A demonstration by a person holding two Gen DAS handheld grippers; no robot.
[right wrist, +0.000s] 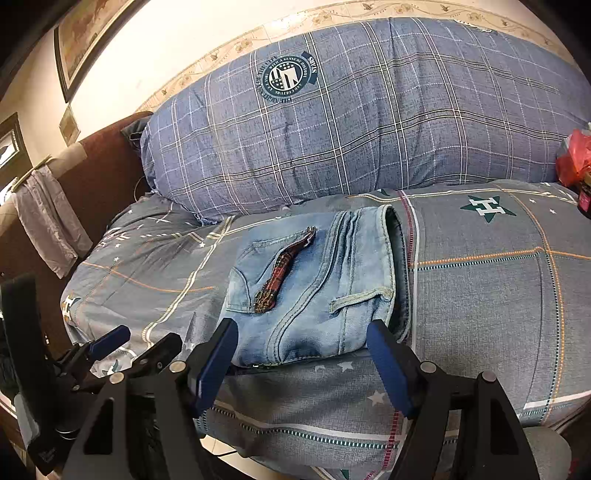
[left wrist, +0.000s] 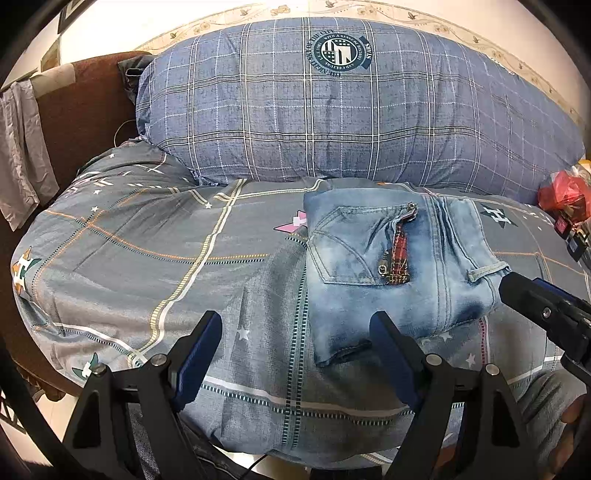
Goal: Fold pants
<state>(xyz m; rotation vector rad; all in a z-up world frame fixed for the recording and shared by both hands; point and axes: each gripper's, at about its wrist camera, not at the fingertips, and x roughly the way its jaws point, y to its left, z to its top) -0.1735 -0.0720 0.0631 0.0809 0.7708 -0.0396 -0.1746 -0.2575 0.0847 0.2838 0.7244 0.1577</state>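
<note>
Folded jeans (left wrist: 395, 273) lie on a grey patterned quilt (left wrist: 166, 258), in front of a big blue plaid pillow (left wrist: 332, 118). Left of the jeans, a grey cloth (left wrist: 22, 155) hangs over a brown sofa arm (left wrist: 85, 122); only the right wrist view adds a framed picture (right wrist: 85, 33) on the wall above it. The left gripper (left wrist: 295, 354) hovers over the quilt's near edge with fingers spread wide and holding nothing, its right finger (left wrist: 391, 354) overlapping the jeans' near left corner in the picture; whether it touches cannot be told. The jeans form a compact bundle, back pocket (left wrist: 343, 247) and red plaid trim (left wrist: 400, 254) facing up, long axis running from the near edge toward the pillow. The right wrist view alone shows the stacked layers along the jeans' right side, with the belt loop (right wrist: 360, 297) near that edge. The right gripper (right wrist: 303, 354) sits just in front of the jeans, fingers spread and gripping nothing, their tips level with the bundle's near edge. Right of the jeans, a green star with an H (right wrist: 487, 208) marks the quilt, and a red bag (right wrist: 574, 158) rests beside the pillow's end.
</note>
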